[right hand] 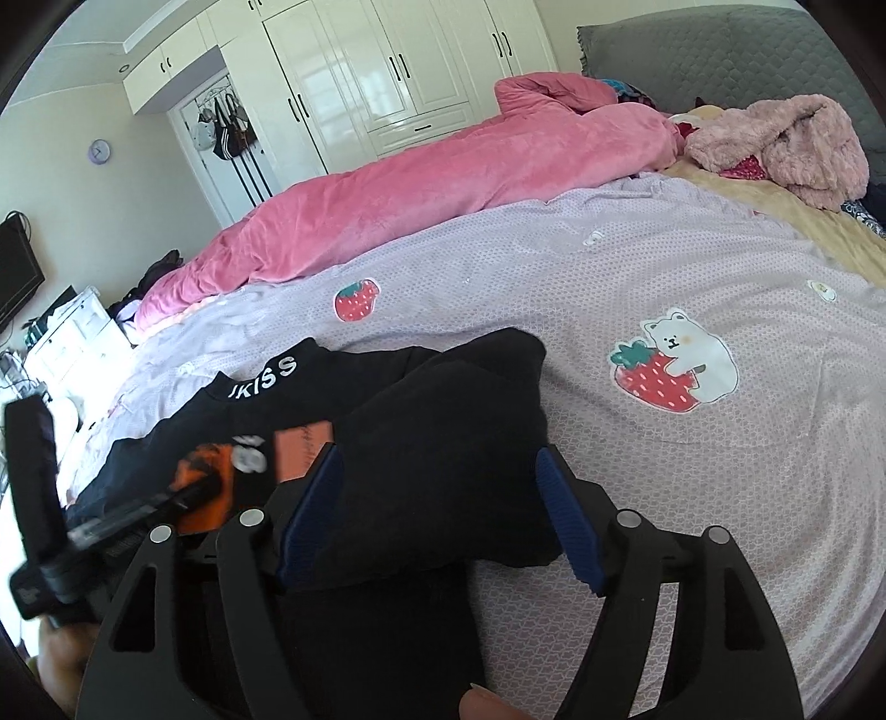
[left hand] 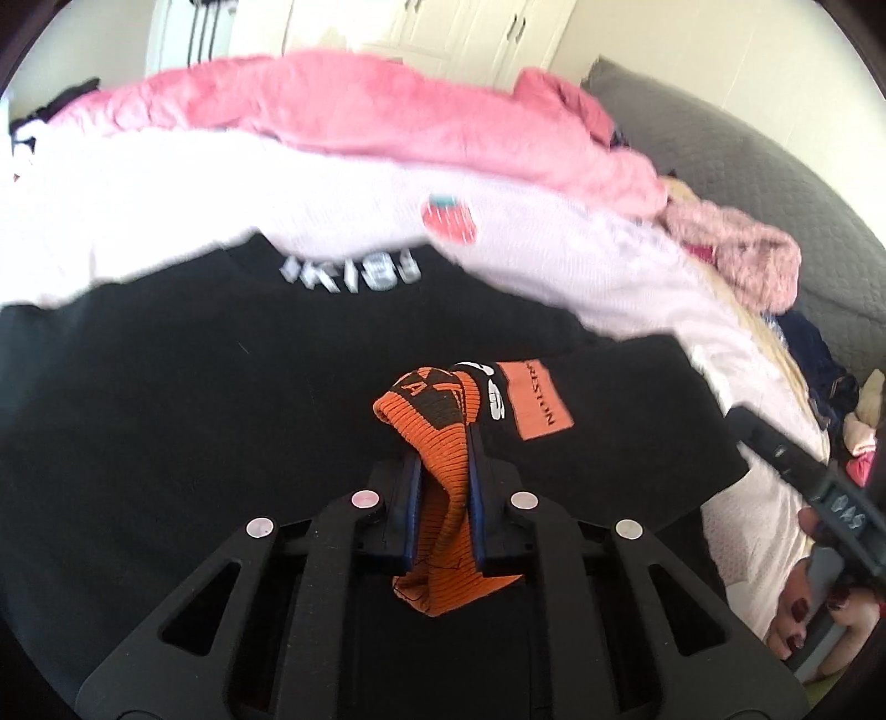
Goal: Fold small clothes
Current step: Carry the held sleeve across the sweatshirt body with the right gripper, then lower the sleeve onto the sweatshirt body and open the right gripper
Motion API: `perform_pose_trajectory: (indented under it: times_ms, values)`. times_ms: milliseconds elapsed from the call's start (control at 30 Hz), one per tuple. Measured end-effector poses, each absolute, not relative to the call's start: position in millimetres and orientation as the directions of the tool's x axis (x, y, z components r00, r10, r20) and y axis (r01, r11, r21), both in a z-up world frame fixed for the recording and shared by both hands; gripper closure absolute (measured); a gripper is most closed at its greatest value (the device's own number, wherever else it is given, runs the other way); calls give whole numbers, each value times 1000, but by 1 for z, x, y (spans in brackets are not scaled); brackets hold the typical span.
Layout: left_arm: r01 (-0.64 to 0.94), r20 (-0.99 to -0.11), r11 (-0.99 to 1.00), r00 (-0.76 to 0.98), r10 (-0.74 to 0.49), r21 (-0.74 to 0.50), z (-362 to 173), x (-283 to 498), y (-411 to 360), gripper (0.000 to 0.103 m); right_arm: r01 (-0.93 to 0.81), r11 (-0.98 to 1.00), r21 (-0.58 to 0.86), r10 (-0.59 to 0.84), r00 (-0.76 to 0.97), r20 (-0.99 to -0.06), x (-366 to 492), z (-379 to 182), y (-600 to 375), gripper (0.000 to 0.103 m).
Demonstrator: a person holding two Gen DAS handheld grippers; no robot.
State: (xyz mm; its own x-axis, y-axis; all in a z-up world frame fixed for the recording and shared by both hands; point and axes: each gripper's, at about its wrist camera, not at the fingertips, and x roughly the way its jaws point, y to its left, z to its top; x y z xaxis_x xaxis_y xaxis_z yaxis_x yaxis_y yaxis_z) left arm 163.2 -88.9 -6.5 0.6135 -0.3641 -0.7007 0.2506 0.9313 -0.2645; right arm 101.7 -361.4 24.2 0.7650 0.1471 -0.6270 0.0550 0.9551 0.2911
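A black sweater (left hand: 221, 387) with white "UKISS" lettering on its collar lies spread on the bed. It carries an orange patch (left hand: 540, 399). My left gripper (left hand: 446, 459) is shut on the sweater's orange ribbed cuff (left hand: 437, 421), which bunches up between the blue pads and hangs out below them. In the right wrist view my right gripper (right hand: 437, 498) stands open over a folded part of the black sweater (right hand: 443, 421); its blue pads (right hand: 570, 526) are apart and press on nothing. There the left gripper (right hand: 111, 520) is a blur at the left, with the orange cuff (right hand: 207, 487) in it.
The sweater lies on a lilac bedsheet (right hand: 664, 266) with strawberry prints. A pink quilt (right hand: 415, 194) runs along the far side. A fluffy pink coat (right hand: 792, 144) lies by the grey headboard (right hand: 720, 50). A hand (left hand: 819, 603) with dark red nails holds the right gripper.
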Motion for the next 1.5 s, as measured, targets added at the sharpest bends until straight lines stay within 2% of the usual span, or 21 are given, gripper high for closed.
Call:
perform_pose_trajectory:
  times_ms: [267, 533, 700, 767, 833, 1000, 1133, 1200, 1300, 1433, 1500]
  values:
    - [122, -622, 959, 739, -258, -254, 31, 163, -18, 96, 18, 959, 281, 173, 749, -639, 105, 22, -345, 28]
    - [57, -645, 956, 727, -236, -286, 26, 169, 21, 96, -22, 968, 251, 185, 736, -652, 106, 24, -325, 27]
    - [3, -647, 960, 738, -192, -281, 21, 170, 38, 89, -30, 974, 225, 176, 724, -667, 109, 22, -317, 24]
    - [-11, -633, 955, 751, -188, -297, 24, 167, 46, 82, -35, 977, 211, 171, 721, -671, 111, 21, -314, 24]
    - [-18, -628, 959, 759, -170, -282, 27, 164, 47, 82, -42, 980, 193, 164, 720, -674, 114, 21, -310, 24]
    - [44, -642, 969, 741, -195, -244, 25, 162, 26, 81, -82, 984, 160, 170, 717, -676, 126, 23, -293, 24]
    - [108, -677, 976, 706, -208, -187, 14, 164, 2, 70, -137, 981, 140, 196, 702, -685, 133, 21, -275, 24]
    - [122, -727, 980, 657, -200, -160, -2, 169, -6, 66, -165, 978, 127, 206, 682, -702, 137, 16, -266, 28]
    - [94, -785, 986, 596, -167, -138, -28, 177, -4, 65, -197, 975, 102, 207, 643, -737, 143, 4, -257, 45]
    - [86, -782, 983, 596, -182, -163, -38, 176, 7, 65, -148, 989, 33, 115, 594, -796, 154, -18, -264, 52]
    - [84, -781, 982, 597, -183, -166, -39, 176, 9, 65, -139, 988, 67, 136, 577, -806, 157, -25, -274, 53]
